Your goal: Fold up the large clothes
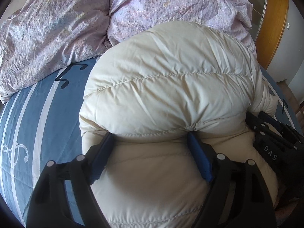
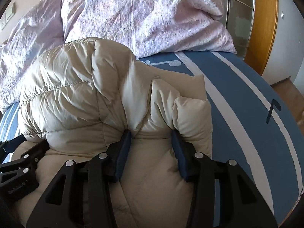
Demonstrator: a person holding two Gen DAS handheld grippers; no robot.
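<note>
Cream puffer jacket [image 1: 171, 76] bunched on blue striped bed [image 1: 28, 123]; left tongs [image 1: 152, 138] wide, right tongs [image 2: 152, 134] wide, both pressed into its padding.

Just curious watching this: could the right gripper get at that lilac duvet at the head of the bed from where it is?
Probably not directly. The right gripper is pushed into the cream puffer jacket, whose bulk lies between it and the lilac duvet.
</note>
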